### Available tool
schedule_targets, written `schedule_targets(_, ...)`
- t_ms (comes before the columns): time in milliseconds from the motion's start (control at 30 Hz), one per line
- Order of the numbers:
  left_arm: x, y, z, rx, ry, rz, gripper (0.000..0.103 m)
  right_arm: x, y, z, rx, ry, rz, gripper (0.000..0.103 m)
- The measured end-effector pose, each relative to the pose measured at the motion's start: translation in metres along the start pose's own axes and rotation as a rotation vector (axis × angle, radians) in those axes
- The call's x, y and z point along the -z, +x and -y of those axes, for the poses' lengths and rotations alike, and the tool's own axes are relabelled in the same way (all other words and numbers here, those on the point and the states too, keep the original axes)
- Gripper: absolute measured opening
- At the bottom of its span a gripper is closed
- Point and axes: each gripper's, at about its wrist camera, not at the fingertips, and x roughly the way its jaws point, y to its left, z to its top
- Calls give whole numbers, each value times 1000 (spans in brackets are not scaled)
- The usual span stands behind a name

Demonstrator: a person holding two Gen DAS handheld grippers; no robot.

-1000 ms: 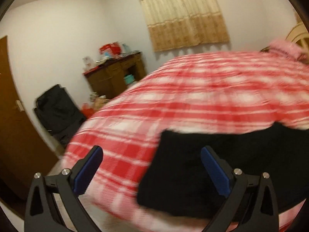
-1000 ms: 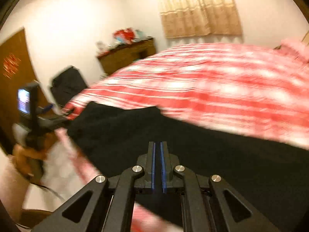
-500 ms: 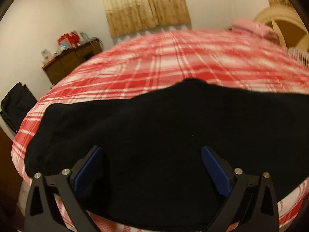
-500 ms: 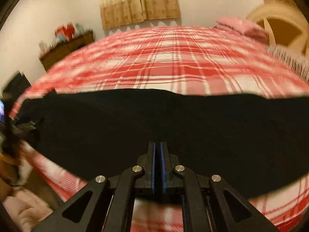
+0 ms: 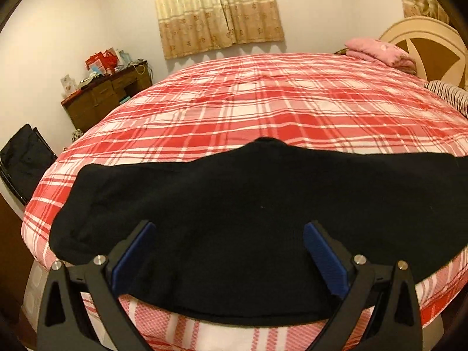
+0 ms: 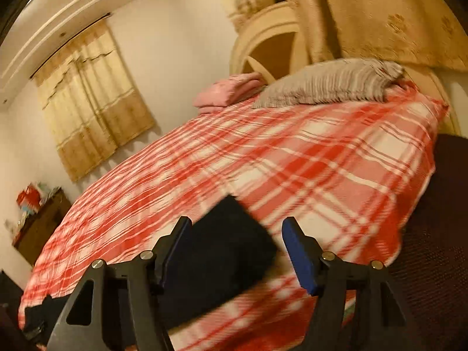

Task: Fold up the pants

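The black pants (image 5: 234, 219) are lying across the bed's (image 5: 263, 108) near edge at lower frame, ready for folding, while the left tool (image 5: 226, 251) is hovering apart and the right tool (image 6: 234, 248) is opening, gripping nothing.

Pants (image 5: 234, 204) lie flat on bed (image 5: 263, 102), along near edge. Pillow (image 6: 327, 84) on bed's far right end; folded blanket (image 5: 377, 51) just behind pillow. Headboard (image 5: 424, 46) behind both. Curtain (image 5: 219, 8) behind bed. Desk (image 5: 102, 96) left of bed, against wall.
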Motion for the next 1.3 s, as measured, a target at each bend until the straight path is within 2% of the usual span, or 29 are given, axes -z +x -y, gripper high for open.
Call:
schedule_targets(33, 0, 0, 1, 7, -3, -5, 103, 3, 8, 4, 5, 10, -37, 66)
schedule_targets(167, -1, 0, 2, 14, -16, -20, 103, 3, 8, 6, -34, 21, -47, 65)
schedule_targets(267, 0, 1, 2, 15, -20, -27, 103, 9, 9, -4, -11, -21, -61, 60)
schedule_targets(333, 0, 0, 1, 18, -23, -28, 103, 13, 13, -13, -19, -50, -93, 51)
schedule_targets(500, 1, 1, 1, 22, -24, -32, 103, 19, 15, -17, 4, -63, -98, 49)
schedule_targets(567, 1, 1, 1, 25, -25, -33, 103, 19, 14, -18, 26, -77, -104, 42)
schedule_targets(633, 0, 0, 0, 26, -29, -32, 103, 22, 13, -22, 42, -103, -119, 10)
schedule_targets(933, 0, 0, -3, 30, -44, -29, 103, 18, 10, -30, 51, -128, -112, 9)
schedule_targets(1033, -1, 0, -9, 29, -65, -31, 103, 13, -9, -64, -63, -169, -75, 9)
schedule_targets(1133, -2, 1, -13, 33, -87, -32, 103, 18, -25, -120, -178, -282, -51, 9)
schedule_targets(1300, 1, 1, -22, 42, -105, -30, 103, 68, -22, -221, -377, -473, -122, 9)
